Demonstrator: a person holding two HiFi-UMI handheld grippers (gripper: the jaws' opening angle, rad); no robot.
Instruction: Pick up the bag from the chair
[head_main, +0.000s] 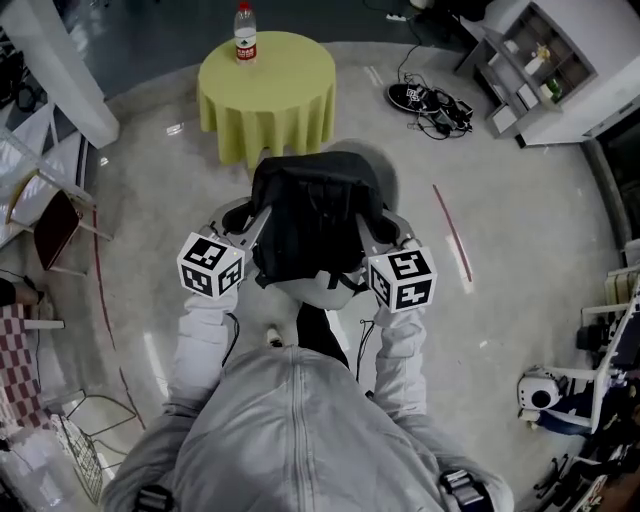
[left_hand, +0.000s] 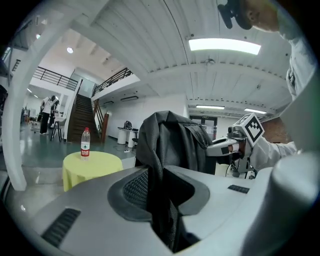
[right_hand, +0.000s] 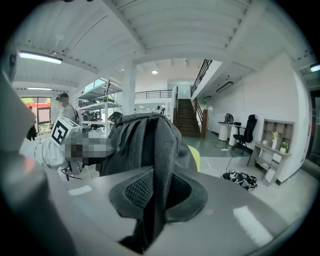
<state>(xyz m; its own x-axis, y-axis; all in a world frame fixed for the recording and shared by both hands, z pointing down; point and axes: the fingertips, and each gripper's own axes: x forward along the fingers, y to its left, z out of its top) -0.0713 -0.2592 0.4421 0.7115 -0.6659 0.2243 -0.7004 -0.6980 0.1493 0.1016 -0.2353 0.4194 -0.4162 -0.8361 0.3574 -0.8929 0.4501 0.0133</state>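
Observation:
A black backpack (head_main: 310, 215) hangs between my two grippers, in front of the person's chest. Just under it a white chair (head_main: 305, 290) shows in part. My left gripper (head_main: 248, 222) is shut on a black strap at the bag's left side. That strap (left_hand: 159, 200) runs down between the jaws, and the bag's body (left_hand: 172, 142) rises behind it. My right gripper (head_main: 385, 238) is shut on a strap at the bag's right side. There a mesh-padded strap (right_hand: 160, 165) is pinched between the jaws. Each gripper's marker cube shows in the other's view.
A round table with a yellow-green cloth (head_main: 267, 85) stands just beyond the bag, with a water bottle (head_main: 245, 32) on it. Shoes and cables (head_main: 425, 98) lie at the back right near a white shelf (head_main: 545, 60). A folding chair (head_main: 55, 225) stands at left and a wire rack (head_main: 85, 450) at lower left.

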